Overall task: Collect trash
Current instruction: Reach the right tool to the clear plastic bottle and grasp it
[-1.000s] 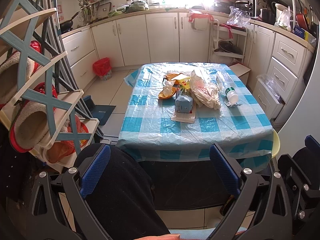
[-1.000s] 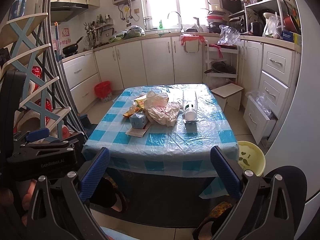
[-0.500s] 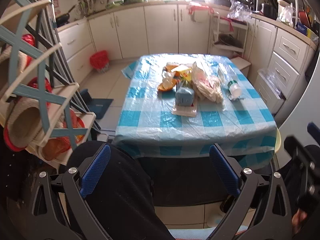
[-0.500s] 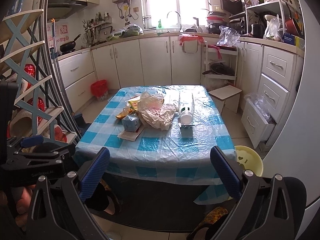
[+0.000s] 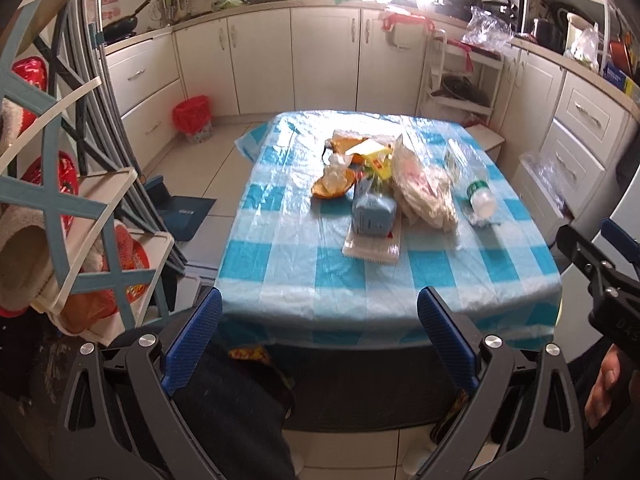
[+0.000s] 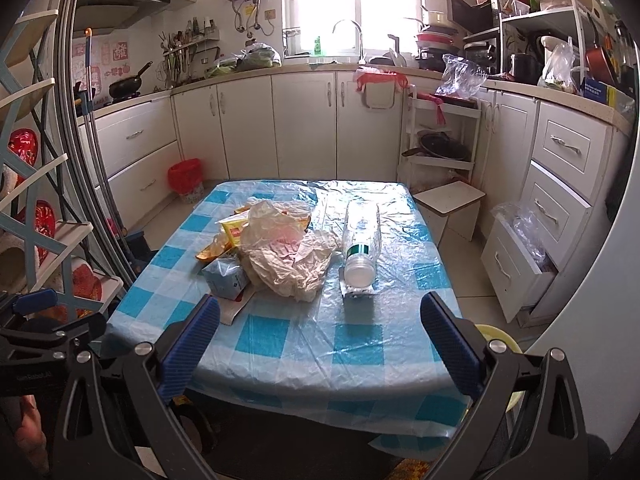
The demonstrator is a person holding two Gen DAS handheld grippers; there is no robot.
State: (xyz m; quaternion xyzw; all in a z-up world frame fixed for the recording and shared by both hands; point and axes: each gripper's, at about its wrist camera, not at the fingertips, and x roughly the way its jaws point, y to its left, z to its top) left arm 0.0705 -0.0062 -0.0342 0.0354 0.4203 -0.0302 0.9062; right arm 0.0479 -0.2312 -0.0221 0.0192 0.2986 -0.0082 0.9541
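While both the left gripper (image 5: 320,332) and right gripper (image 6: 320,332) are held short of the counter (image 6: 280,340) with jaws spread empty, the bottle (image 6: 360,248) lying beside the heaped trash (image 6: 288,256) could be rolled off by a careless nudge.

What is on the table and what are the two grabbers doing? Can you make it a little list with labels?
place: kitchen, table with blue checked cover
bottle: clear plastic bottle lying on its side, cap toward the camera
bag: crumpled plastic bag beside the bottle
carton: small blue carton on a flat white wrapper
peel: orange peel behind the carton
bin: red bin on the floor by the cabinets
left gripper: open, empty, short of the table
right gripper: open, empty
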